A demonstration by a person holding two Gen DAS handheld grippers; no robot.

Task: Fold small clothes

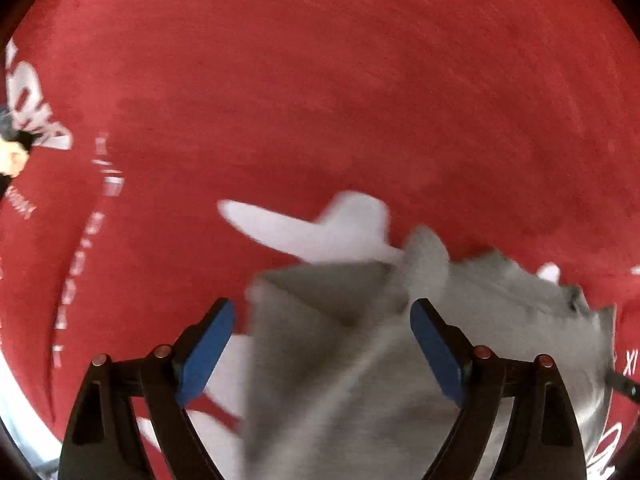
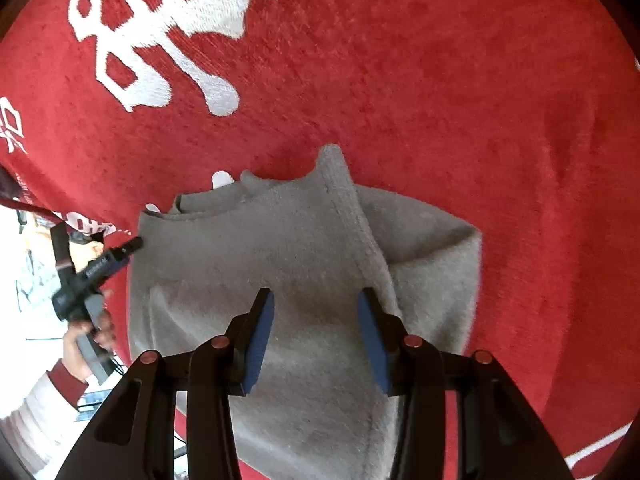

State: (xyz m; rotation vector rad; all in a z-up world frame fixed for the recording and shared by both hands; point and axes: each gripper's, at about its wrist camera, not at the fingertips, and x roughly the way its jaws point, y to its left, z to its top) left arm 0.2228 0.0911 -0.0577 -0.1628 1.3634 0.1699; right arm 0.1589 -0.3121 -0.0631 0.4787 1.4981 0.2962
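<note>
Small grey garment (image 2: 304, 264), partly folded, with a seamed flap turned up toward a point at its far edge, lying flat on a red cloth (image 2: 480, 120) printed with large white characters. Left claw (image 1: 322, 344) spread wide above the near part of the grey garment, blue pads clear of the fabric and gripping nothing, the picture blurred. Right claw (image 2: 316, 340) about half open over the middle of the same garment, pads apart from it and holding nothing; the other hand (image 2: 90, 336) with its tool visible at the garment's left edge.
</note>
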